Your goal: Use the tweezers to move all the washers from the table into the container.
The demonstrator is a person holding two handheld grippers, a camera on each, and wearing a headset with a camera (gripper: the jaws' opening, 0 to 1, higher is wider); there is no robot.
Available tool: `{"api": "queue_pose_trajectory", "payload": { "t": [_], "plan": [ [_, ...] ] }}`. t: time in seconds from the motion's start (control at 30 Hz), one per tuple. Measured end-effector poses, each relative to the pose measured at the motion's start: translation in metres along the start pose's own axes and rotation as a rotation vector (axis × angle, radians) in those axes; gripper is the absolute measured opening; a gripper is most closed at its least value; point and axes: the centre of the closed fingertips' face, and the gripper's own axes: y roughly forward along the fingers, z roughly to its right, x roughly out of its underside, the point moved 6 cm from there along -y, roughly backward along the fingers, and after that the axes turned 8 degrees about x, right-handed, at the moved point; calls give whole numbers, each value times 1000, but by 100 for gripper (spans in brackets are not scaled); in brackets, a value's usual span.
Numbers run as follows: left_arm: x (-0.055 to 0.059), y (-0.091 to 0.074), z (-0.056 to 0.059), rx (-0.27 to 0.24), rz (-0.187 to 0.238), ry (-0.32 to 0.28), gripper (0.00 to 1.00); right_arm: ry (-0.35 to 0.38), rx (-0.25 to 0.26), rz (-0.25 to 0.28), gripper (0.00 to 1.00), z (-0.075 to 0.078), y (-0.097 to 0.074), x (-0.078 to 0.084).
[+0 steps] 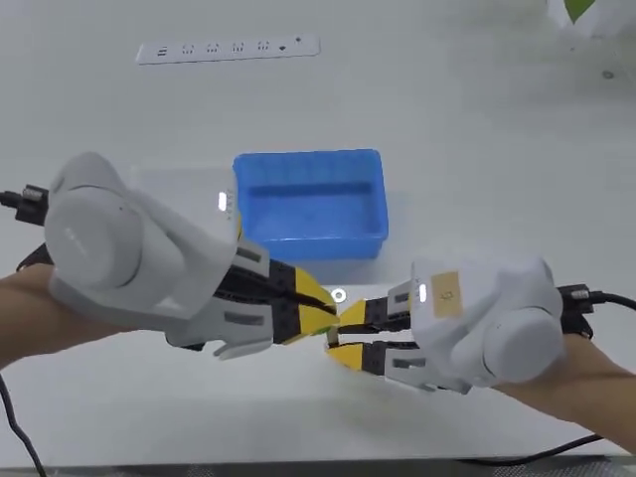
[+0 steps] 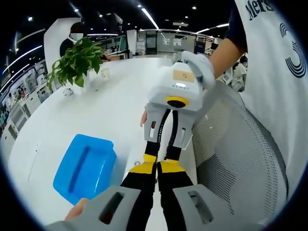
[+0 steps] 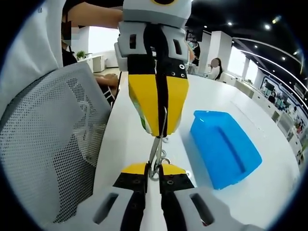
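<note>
The thin metal tweezers point(image 3: 158, 144) bridge the two grippers tip to tip. My left gripper point(image 1: 326, 306) comes in from the left, and its yellow jaws point(image 3: 160, 131) are shut on the tweezers' far end. My right gripper point(image 3: 154, 171) is shut on the near end; in the head view it point(image 1: 336, 338) points left. A small washer point(image 1: 339, 295) lies on the white table just above the meeting tips, and two washers point(image 3: 164, 140) show beside the tweezers. The blue container point(image 1: 310, 204) stands just behind the grippers, also seen in the left gripper view point(image 2: 84, 166).
A white power strip point(image 1: 229, 48) lies at the back of the table. The table's front edge point(image 1: 298, 459) runs close below the grippers. A grey mesh chair point(image 2: 236, 144) and a person's torso are on the near side. A potted plant point(image 2: 77, 60) stands far off.
</note>
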Motion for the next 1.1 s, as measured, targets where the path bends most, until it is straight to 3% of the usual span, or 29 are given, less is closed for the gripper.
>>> {"api": "queue_pose_trajectory", "payload": {
  "t": [0.6,0.9,1.1],
  "plan": [
    [-8,-16,7,-8,0,20,5,-10,1,11,9,4,-5,-14],
    [-19,-33,4,-21,19,42,5,-23,7,37,9,11,-12,-32],
    [-30,-48,-3,-44,40,68,5,-66,29,54,9,25,-18,-48]
  ]
}}
